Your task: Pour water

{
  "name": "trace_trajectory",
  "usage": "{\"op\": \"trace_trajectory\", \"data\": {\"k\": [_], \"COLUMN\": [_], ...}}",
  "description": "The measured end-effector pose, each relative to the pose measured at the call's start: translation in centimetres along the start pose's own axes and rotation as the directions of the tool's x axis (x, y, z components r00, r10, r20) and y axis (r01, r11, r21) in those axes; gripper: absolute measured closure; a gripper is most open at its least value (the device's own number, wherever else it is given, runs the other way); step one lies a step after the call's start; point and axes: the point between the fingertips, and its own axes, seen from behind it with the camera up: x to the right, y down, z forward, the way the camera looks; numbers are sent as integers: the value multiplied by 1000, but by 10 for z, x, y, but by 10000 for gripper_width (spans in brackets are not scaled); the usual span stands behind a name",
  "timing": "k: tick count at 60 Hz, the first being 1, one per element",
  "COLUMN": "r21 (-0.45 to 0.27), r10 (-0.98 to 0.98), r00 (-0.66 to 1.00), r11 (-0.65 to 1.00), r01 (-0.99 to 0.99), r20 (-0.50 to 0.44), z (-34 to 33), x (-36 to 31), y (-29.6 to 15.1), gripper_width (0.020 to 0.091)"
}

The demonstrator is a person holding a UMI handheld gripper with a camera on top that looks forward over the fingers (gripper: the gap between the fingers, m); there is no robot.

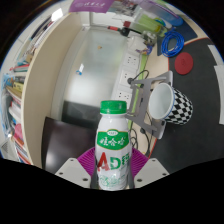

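Note:
My gripper [112,168] is shut on a white drink bottle [112,148] with a green cap and a red and green "AD" label. The bottle stands upright between the purple pads [85,165], which press on both its sides. Ahead and to the right, a white cup [165,101] with a black-and-white chequered pattern sits on the light table [105,75], its mouth tipped toward me. The bottle's cap is level with the cup's lower edge and apart from it.
A blue ring-shaped object [174,42] lies beyond the cup. Shelves with colourful books [20,85] line the left side. A dark surface [65,140] lies below the bottle to the left. A thin stand [140,85] rises beside the cup.

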Motion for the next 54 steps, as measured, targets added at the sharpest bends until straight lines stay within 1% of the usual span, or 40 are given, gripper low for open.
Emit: {"op": "trace_trajectory", "data": {"k": [10,15,19,25,36,42,46,50,51,54], "r21": [-35,-30,-33,-48,-76,-93,-101,-105,-99,-90], "r10": [239,333,412,474,495,465,387,222,166,-45], "r00": [971,943,911,880,867,883,921,975,986,999], "r11": [971,943,911,879,864,878,915,969,981,995], "r01": [-238,-332,-412,-475,-498,-469,-390,-224,-167,43], "r20": [1,7,-8,-36,-61,-60,-46,-24,-10,-25], "z": [3,4,6,9,8,4,-2,-11,-13,-22], "x": [3,7,11,20,26,18,3,-15,-19,-29], "y": [-22,-32,-33,-29,-23,-22,-28,-39,-43,-57], "gripper_width": [670,670,669,670,670,668,669,666,666,667]}}
